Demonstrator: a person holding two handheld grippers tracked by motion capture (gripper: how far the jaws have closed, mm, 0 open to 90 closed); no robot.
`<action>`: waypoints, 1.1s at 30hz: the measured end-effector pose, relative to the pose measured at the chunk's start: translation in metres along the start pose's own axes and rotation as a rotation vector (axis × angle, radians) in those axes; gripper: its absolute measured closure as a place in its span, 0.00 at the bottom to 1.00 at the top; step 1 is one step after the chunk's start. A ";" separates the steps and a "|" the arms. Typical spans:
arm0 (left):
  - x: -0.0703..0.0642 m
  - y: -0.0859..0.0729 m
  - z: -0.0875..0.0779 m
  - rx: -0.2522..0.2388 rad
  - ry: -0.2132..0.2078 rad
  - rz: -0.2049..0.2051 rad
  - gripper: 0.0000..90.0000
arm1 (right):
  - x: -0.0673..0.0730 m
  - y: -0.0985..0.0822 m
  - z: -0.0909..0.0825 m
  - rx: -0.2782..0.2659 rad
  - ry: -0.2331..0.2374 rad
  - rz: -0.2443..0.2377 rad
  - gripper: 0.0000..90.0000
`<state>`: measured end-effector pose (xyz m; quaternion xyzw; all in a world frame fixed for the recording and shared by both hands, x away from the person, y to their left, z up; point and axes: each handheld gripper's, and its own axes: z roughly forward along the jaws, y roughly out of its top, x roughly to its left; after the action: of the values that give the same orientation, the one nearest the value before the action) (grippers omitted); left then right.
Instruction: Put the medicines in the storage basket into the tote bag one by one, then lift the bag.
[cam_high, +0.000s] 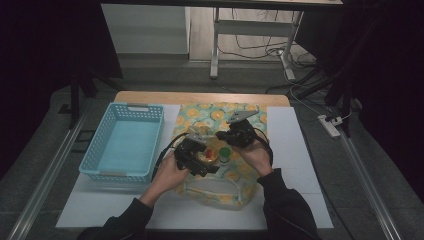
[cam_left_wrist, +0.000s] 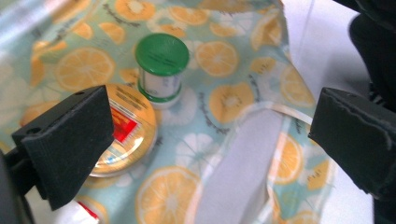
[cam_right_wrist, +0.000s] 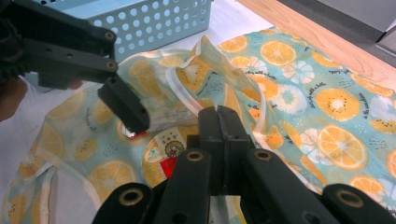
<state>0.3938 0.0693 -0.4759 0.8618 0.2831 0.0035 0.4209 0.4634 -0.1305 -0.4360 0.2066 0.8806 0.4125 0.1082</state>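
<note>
Nearest to the person, the two forearms in dark sleeves come in over the white surface (cam_high: 300, 150), and each hand carries one claw above a fabric bag (cam_high: 220, 190) printed with orange slices. The bag lies flat on the surface, with its pale handle strap (cam_left_wrist: 243, 163) near the person's side.

The left claw (cam_high: 197, 162) stands released: in the left gripper view its two black pads are wide apart, with nothing pressed between them. Under it two things rest on the bag's cloth: a small bottle with a green cap (cam_left_wrist: 161, 70), upright, and just beside it a round flat tin with a yellow and red label (cam_left_wrist: 123, 130). They seem to touch or nearly touch. A white object with red print (cam_left_wrist: 81, 212) shows at the bottom edge of that view, but I cannot tell what it is.

The right claw (cam_right_wrist: 218, 121) is clenched, its jaws pressed together. It seems to pinch the cloth or the edge of the bag, but its own body hides the contact, so I cannot be sure.

Farther to the left, well apart from the bag, a light blue plastic basket (cam_high: 122, 142) stands without contents.

In my judgement the step in hand is picking the items off the bag. The next move calls for lowering the released left claw around the green-capped bottle or the tin and closing on it squarely, because the bottle is narrow and could tip over.
</note>
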 end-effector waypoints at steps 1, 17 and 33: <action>-0.001 -0.002 0.000 0.002 0.001 0.001 0.00 | 0.000 0.000 0.000 0.000 0.000 0.000 1.00; -0.008 -0.032 -0.004 0.034 0.044 -0.012 0.01 | 0.001 -0.001 0.000 0.002 0.005 0.000 1.00; -0.009 -0.047 0.020 0.147 0.078 0.011 0.03 | 0.003 -0.001 0.000 0.004 0.007 -0.007 1.00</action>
<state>0.3683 0.0728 -0.5207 0.8910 0.2943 0.0188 0.3452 0.4603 -0.1295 -0.4363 0.2023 0.8826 0.4110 0.1058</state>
